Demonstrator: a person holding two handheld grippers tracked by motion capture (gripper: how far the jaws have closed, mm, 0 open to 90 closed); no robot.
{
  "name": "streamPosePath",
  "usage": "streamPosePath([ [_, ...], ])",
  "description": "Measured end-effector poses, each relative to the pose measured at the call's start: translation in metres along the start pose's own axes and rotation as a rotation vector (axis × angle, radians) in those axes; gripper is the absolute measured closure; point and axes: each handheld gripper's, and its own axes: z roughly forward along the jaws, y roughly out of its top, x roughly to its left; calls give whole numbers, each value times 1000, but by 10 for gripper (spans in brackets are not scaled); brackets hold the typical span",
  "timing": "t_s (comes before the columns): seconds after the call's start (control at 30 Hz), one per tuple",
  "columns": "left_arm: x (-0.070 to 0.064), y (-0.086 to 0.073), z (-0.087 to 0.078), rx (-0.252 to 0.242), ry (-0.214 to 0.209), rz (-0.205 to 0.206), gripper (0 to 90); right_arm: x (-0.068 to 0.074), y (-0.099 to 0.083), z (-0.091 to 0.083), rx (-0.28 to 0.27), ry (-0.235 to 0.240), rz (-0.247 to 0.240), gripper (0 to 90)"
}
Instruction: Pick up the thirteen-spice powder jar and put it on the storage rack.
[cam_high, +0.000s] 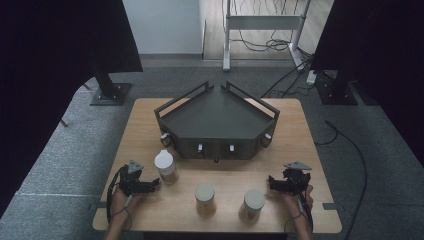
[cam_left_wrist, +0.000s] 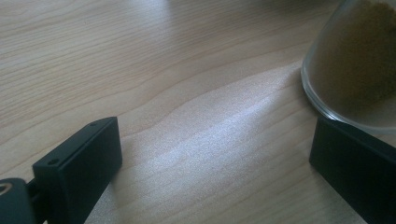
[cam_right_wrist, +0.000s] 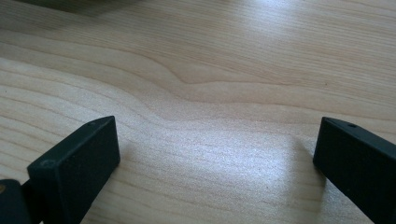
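Both of the person's forearms come in from the near edge of the light wooden table (cam_high: 150, 115), each hand wrapped around a gripper that lies low over the tabletop. The left gripper (cam_high: 156, 183) sits at the near left and points right, toward the clear glass jar with a white lid and brown powder inside (cam_high: 166, 166), which stands just beside its tips. The right gripper (cam_high: 270, 181) sits at the near right and points left, toward the rightmost of two grey-lidded glass jars (cam_high: 253, 205).

The other grey-lidded glass jar (cam_high: 205, 198) stands between the two grippers, near the front edge, well apart from each. Behind the jars, across the middle of the table, rests a dark angular tray with raised rails and small white knobs along its front face (cam_high: 220, 117). Nothing lies between either gripper and its nearest jar.

In the left gripper view the jaws stand wide apart with bare wood between them; the white-lidded jar's rounded glass base (cam_left_wrist: 350, 70) rises just beyond the right-hand jaw, and whether they touch cannot be told. In the right gripper view the jaws are likewise spread wide over bare wood and grip nothing.
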Motion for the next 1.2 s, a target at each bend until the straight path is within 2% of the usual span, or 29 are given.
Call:
streamPosePath([
  [0.33, 3, -3, -2, -12, -15, 7, 50, 0, 0, 0, 0, 3, -3, 0],
  [0.43, 6, -7, -4, -38, -21, 6, 54, -1, 0, 0, -1, 4, -4, 0],
  [0.5, 11, -15, -9, -90, -35, -1, 56, -1, 0, 0, -1, 6, -5, 0],
  [0.53, 11, -15, -9, -90, -35, -1, 58, -1, 0, 0, -1, 6, -5, 0],
  [0.57, 14, -19, -13, -124, -47, 0, 61, -1, 0, 0, -1, 6, -5, 0],
  [0.6, 14, -19, -13, -124, -47, 0, 63, -1, 0, 0, -1, 6, -5, 0],
  [0.67, 17, -25, -19, -166, -65, -1, 67, -1, 0, 0, -1, 6, -5, 0],
  [0.83, 17, -29, -24, -207, -85, 12, 69, -1, 0, 0, -1, 8, -6, 0],
  [0.93, 14, -31, -27, -245, -104, 38, 70, -1, 0, 0, -1, 9, -7, 0],
  [1.2, 12, -34, -31, -300, -148, 63, 71, -1, 0, 0, -1, 10, -8, 0],
])
